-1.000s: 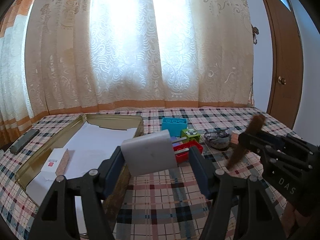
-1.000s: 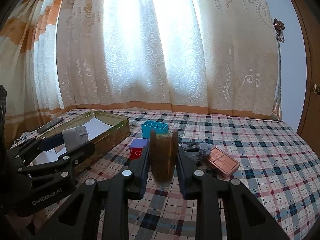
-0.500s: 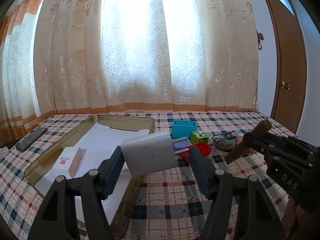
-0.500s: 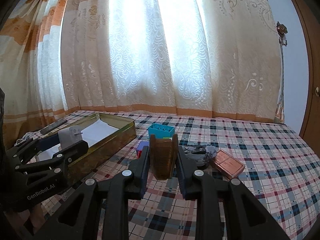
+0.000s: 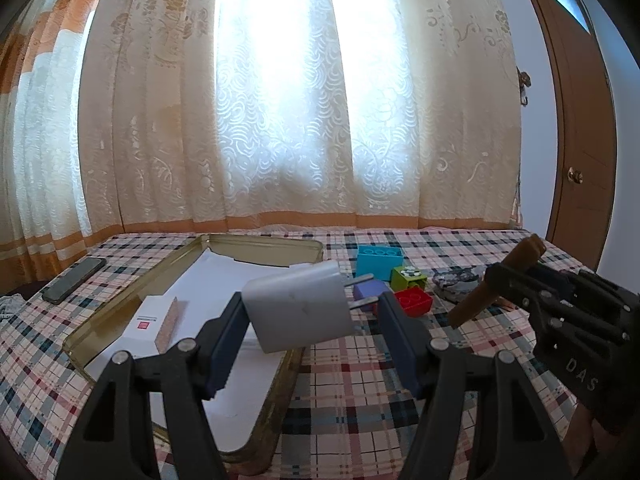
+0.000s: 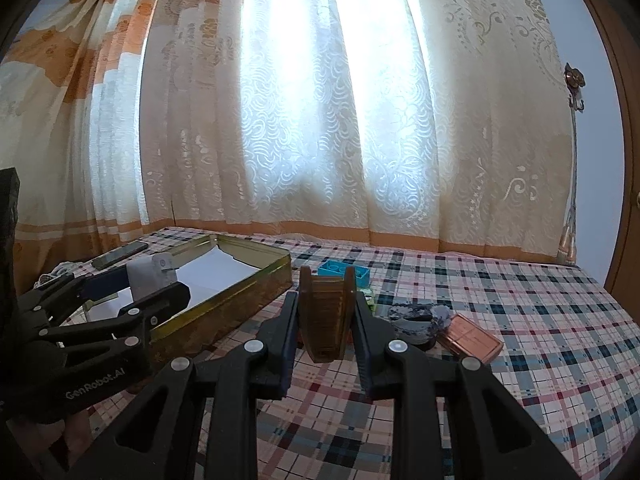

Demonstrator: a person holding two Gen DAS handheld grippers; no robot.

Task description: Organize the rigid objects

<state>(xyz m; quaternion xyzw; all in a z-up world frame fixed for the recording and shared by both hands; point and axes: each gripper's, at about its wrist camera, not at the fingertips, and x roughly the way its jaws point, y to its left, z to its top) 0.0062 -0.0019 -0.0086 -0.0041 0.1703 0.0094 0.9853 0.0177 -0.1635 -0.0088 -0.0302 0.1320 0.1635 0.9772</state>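
- Presently I have the left gripper [image 5: 310,338] clamped on a white plug adapter [image 5: 298,312], its pads pressing the adapter's two sides; the body sits tilted, with its two metal prongs pointing right.
- From the left wrist view, the adapter hangs above the right-hand rim of the gold tin tray [image 5: 276,246], clear of the tray floor.
- My right gripper [image 6: 326,334] is pinched tight on a brown comb-like piece [image 6: 326,314], held upright between the pads and lifted off the checked cloth [image 6: 520,360].
- The left view shows that same brown piece [image 5: 496,282] slanting up out of the right gripper at the frame's right side.
- Inside the tray I note a white paper lining [image 5: 208,276] and a small white box with a red mark [image 5: 146,326], lying near the tray's left wall.
- Beyond the tray on the cloth: a blue brick [image 5: 378,260], a green block [image 5: 408,276] just in front of it, a purple block [image 5: 370,290] and a red brick [image 5: 414,300], all grouped close together.
- To the right of these sits a dark, patterned round object [image 6: 414,318]; I cannot tell what it is.
- A copper-coloured flat case [image 6: 470,336] lies just beside that round object, on the cloth.
- A dark phone [image 5: 74,280] rests at the cloth's far left edge, well apart from the tray's contents.
- Patterned curtains [image 6: 320,120] hang behind the bed, lit from outside; a wooden door [image 5: 580,140] stands at the right.
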